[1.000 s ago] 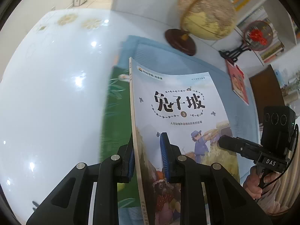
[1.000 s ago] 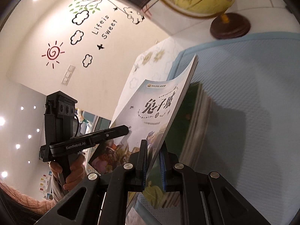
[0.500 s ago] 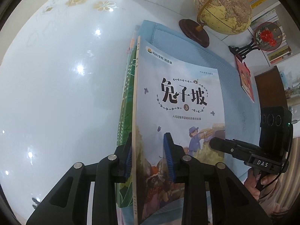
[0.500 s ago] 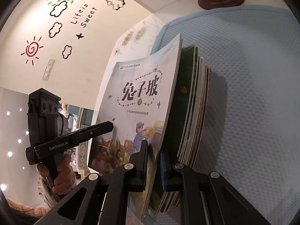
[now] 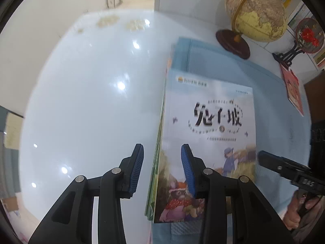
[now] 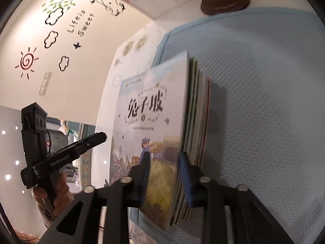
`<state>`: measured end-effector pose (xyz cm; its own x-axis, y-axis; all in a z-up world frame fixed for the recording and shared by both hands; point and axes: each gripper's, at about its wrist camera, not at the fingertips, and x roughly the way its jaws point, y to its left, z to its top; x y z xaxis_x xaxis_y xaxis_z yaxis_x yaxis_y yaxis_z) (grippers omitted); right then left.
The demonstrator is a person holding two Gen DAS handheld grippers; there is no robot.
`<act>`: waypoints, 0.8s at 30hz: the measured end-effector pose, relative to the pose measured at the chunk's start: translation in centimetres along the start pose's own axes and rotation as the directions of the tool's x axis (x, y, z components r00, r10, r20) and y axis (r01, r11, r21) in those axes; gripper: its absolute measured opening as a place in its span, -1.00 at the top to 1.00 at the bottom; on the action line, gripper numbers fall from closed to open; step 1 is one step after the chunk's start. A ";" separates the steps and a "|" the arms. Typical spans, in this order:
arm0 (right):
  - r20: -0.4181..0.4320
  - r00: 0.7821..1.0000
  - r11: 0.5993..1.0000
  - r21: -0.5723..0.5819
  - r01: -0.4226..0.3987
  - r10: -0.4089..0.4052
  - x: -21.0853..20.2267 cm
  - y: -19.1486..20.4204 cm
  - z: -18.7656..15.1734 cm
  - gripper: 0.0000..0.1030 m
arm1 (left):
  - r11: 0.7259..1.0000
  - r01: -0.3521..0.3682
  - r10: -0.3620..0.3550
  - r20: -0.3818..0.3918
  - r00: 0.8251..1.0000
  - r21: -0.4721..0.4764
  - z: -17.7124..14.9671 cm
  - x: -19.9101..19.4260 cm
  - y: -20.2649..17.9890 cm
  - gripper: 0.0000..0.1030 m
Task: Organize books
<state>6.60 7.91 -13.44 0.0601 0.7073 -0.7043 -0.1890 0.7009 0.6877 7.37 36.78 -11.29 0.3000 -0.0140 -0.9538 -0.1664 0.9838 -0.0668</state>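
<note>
- The table [image 5: 81,101] is white and glossy; a blue mat [image 6: 264,101] covers its far part, below the globe [image 5: 256,10].
- The stack [image 6: 198,111] of thin books lies flat on the mat's edge, nearer than the globe, with the pale picture book [image 5: 209,132] on top.
- Likely handling: light, floppy paperbacks with slick covers that slide apart; best taken at the spine edge, whole stack together.
- Left gripper [image 5: 162,168]: jaws opening, spread either side of the stack's edge, pads clear of it.
- Right gripper [image 6: 164,174]: jaws opening, stack corner between the blurred pads; they appear to have let go.
- Only the left view shows the red book [image 5: 293,91] and fan ornament [image 5: 308,34] beside the globe; only the right shows the wall decals [image 6: 81,26] and the stack's layered page edges.
</note>
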 end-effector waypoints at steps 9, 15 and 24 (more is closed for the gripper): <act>0.186 0.974 0.992 0.050 0.119 -0.127 -8.0 -5.0 0.7 -0.21 | 0.995 0.077 -0.085 0.125 0.988 0.070 1.4 -1.4 -8.9 -0.28; 0.297 0.907 0.954 0.109 0.279 -0.299 -15.0 -10.7 0.8 -0.46 | 0.976 0.158 -0.175 0.106 0.979 0.149 3.1 0.9 -18.5 -0.28; 0.370 0.841 0.917 0.203 0.343 -0.396 -23.9 -21.1 2.6 -0.46 | 0.939 0.278 -0.294 0.053 0.954 0.203 6.0 6.0 -32.1 -0.28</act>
<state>11.72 -23.59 -10.64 0.4877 0.3512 -0.7993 0.0460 0.9039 0.4252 20.11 6.15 -13.10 0.3850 -0.2936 -0.8750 0.1178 0.9559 -0.2689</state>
